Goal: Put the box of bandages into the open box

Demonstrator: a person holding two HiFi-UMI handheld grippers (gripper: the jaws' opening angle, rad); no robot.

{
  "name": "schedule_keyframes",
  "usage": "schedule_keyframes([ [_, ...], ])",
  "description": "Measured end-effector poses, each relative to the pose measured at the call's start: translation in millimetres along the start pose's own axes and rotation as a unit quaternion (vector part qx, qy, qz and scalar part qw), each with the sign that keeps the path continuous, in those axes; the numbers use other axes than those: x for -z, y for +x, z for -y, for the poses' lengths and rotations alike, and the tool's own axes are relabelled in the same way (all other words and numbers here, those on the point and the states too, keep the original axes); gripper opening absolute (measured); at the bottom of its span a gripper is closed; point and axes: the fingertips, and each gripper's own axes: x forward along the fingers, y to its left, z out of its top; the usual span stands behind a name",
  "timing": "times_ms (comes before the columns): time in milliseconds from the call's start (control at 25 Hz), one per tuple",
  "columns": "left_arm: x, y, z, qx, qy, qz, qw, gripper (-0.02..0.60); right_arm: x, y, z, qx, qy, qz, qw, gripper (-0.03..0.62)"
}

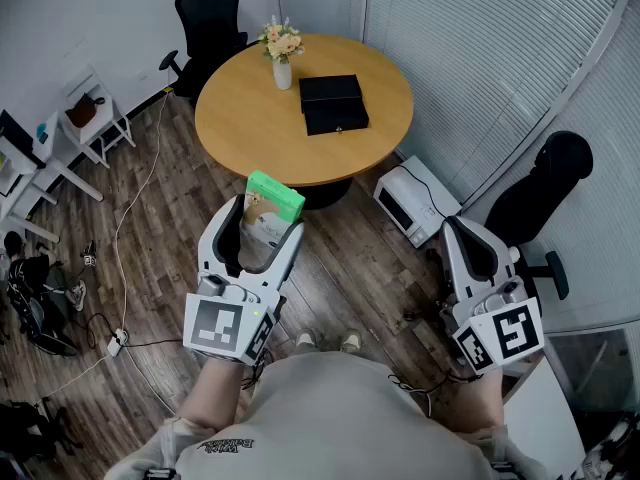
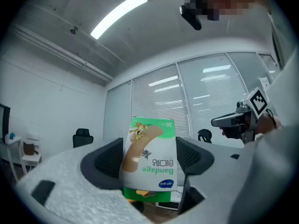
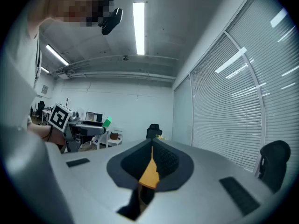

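Note:
My left gripper (image 1: 266,224) is shut on the box of bandages (image 1: 272,204), a green and white carton held in the air just short of the round wooden table (image 1: 250,118). In the left gripper view the box of bandages (image 2: 150,158) stands upside down between the two dark pads (image 2: 105,161). The open black box (image 1: 333,103) lies on the table's right half, far ahead of the carton. My right gripper (image 1: 463,230) hangs at the right over the floor, its jaws together and holding nothing. In the right gripper view only a thin slit shows between the pads (image 3: 166,162).
A vase of flowers (image 1: 281,54) stands on the table left of the black box. A white appliance (image 1: 415,201) sits on the floor under the table's right edge. Black office chairs stand at the back (image 1: 210,18) and at the right (image 1: 545,200). Cables (image 1: 120,258) trail over the floor at left.

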Motion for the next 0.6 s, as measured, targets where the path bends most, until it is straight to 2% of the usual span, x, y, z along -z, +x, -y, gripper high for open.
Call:
schedule_keyframes([
  [160, -2.4, 5.5, 8.8, 0.011, -0.001, 0.002, 0.9999, 0.345, 0.4, -3.1, 9.8, 0.006, 0.01, 0.005, 1.0, 0.031],
  [320, -1.4, 12.4, 20.3, 0.01, 0.014, -0.002, 0.9999, 0.345, 5.2, -6.6, 22.5, 0.01, 0.022, 0.005, 1.0, 0.031],
  [600, 8.1, 26.7, 44.4, 0.008, 0.016, -0.01, 0.9998, 0.345, 18.8, -12.6, 46.3, 0.005, 0.026, 0.002, 1.0, 0.031],
])
